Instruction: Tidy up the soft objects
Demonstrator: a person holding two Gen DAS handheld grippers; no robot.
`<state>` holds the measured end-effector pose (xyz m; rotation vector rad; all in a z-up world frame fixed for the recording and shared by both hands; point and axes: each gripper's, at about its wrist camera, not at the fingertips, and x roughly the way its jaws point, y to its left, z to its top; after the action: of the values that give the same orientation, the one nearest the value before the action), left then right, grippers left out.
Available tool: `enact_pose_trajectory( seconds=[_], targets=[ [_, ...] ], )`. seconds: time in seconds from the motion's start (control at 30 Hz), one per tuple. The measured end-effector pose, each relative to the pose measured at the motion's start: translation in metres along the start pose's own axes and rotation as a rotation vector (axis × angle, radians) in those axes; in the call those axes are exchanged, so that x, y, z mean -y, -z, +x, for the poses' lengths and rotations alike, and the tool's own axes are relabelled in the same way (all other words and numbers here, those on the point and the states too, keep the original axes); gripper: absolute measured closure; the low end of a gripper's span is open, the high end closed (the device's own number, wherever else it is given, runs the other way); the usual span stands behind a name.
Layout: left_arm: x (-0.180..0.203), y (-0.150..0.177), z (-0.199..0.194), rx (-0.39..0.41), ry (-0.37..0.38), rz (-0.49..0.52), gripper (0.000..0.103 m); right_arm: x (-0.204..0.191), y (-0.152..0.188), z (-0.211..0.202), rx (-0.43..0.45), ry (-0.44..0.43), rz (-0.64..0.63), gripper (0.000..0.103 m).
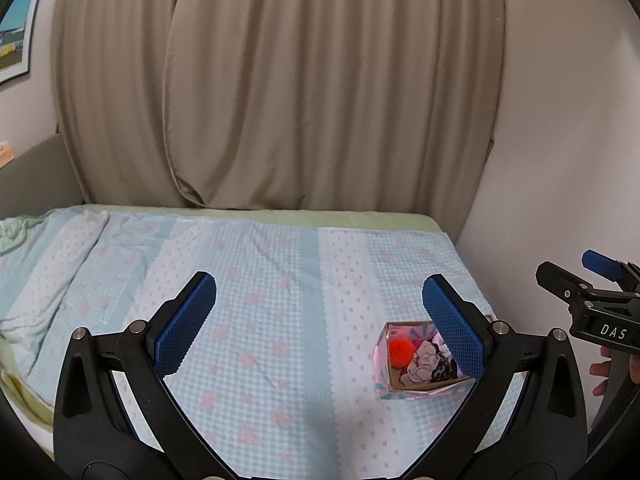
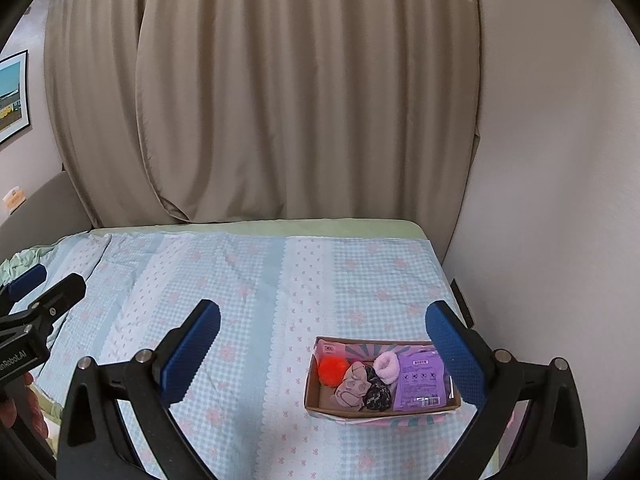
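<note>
A small cardboard box [image 2: 320, 400] with pink patterned sides sits on the bed. It holds an orange pompom [image 2: 332, 370], a beige scrunchie [image 2: 354, 388], a black scrunchie [image 2: 378, 394], a white fluffy scrunchie [image 2: 388, 366] and a purple packet [image 2: 422, 380]. In the left wrist view the box [image 1: 382, 376] and pompom [image 1: 402, 352] lie by the right finger. My left gripper [image 1: 320, 320] is open and empty above the bed. My right gripper [image 2: 322, 344] is open and empty, just above and behind the box.
The bed has a light blue checked cover [image 2: 240, 300] with pink flowers. Beige curtains [image 2: 280, 100] hang behind it. A white wall [image 2: 540, 240] runs along the right side. A framed picture [image 1: 16, 36] hangs at the left.
</note>
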<state>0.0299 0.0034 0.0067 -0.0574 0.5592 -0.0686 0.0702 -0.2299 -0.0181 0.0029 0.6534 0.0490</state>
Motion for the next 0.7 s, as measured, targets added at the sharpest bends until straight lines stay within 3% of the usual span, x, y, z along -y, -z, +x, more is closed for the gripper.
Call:
enact_pose_trajectory(
  seconds=[0.7],
  targets=[
    [0.0062,0.0036,-0.0018,-0.003,0.007,0.039,0.000,-0.0002,0.0011,-0.0082,0.002,0.032,0.020,0.001]
  ],
)
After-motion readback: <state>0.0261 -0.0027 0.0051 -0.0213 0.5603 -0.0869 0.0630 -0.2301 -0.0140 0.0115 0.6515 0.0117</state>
